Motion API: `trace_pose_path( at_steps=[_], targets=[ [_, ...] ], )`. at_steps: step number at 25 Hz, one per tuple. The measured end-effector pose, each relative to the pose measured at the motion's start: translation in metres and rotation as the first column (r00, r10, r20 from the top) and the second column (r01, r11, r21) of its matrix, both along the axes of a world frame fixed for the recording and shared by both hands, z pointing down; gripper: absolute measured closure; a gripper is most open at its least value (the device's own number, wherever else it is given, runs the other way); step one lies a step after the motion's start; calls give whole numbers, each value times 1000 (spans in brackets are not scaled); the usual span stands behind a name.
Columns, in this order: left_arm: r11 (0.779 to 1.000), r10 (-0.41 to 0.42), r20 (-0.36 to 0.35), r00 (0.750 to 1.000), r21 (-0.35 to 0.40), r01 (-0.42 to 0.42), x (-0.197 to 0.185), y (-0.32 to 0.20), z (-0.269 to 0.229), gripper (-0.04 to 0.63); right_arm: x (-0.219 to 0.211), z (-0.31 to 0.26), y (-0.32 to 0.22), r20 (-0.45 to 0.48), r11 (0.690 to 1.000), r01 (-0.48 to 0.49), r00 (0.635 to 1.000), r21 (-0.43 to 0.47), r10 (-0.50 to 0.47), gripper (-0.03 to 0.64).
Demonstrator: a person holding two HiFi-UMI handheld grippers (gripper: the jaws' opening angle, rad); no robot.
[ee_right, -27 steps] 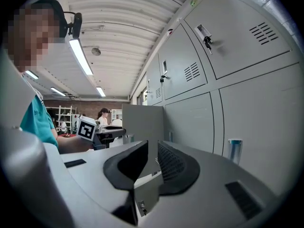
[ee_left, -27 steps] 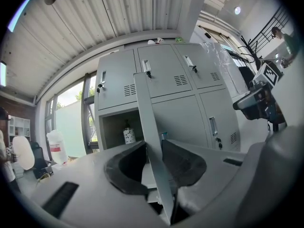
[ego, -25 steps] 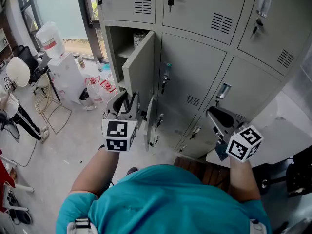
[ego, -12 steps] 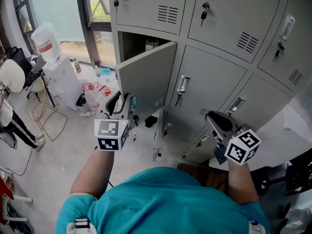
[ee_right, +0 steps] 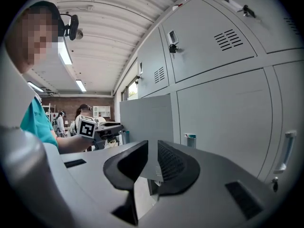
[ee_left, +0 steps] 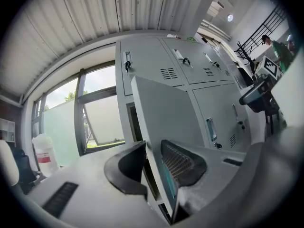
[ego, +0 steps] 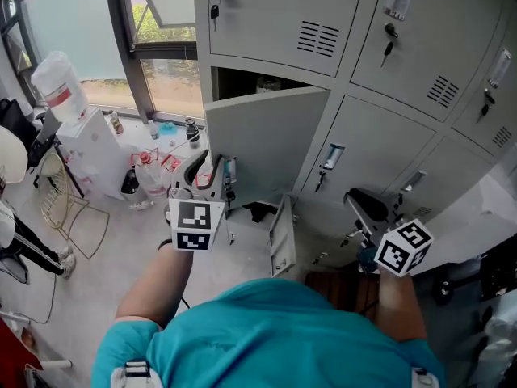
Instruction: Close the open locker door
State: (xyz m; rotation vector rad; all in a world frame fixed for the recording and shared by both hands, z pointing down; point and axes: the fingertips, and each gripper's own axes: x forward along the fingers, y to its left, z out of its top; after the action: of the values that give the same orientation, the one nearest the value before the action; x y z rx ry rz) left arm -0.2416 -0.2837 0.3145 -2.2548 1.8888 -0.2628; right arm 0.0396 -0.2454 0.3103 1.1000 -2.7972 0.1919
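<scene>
The open locker door (ego: 266, 140) is a grey panel hinged on the right, standing partly out from its dark compartment (ego: 250, 81). My left gripper (ego: 206, 166) is at the door's free left edge, beside its teal handle (ego: 231, 170). In the left gripper view the door edge (ee_left: 161, 113) runs between the jaws of this gripper (ee_left: 153, 148), which are closed on it. My right gripper (ego: 363, 203) hangs lower right, in front of shut lockers and away from the door. Its jaws (ee_right: 153, 148) are a little apart with nothing between them; the door (ee_right: 145, 122) shows beyond.
A lower locker door (ego: 283, 245) also stands ajar just below. Shut grey lockers (ego: 388, 144) fill the right side. At the left are a window (ego: 161, 39), a white water dispenser (ego: 81, 128) and a wire chair (ego: 73, 196). People stand far off in the right gripper view.
The locker door has swung from nearly edge-on toward the locker front. My left gripper stayed at its free edge. The right gripper barely moved.
</scene>
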Motion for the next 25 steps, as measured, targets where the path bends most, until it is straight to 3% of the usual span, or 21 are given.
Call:
trace_pose_path(
  at_steps=[13,20,25],
  targets=[
    [995,103,14,995,8,-103,-28,-89,3,482,-24,14,-26,-23,984,-171,985,-50,170,557],
    [993,77,159,984,77,-90,-26,-128,7,482,-31,17,-38,-38,977,-204,979,-60,202,557],
    [983,-18,319,948,177,-41,-23,-139,7,480,-36,23,-44,-48,973,-215,976,-78,212,557]
  ],
)
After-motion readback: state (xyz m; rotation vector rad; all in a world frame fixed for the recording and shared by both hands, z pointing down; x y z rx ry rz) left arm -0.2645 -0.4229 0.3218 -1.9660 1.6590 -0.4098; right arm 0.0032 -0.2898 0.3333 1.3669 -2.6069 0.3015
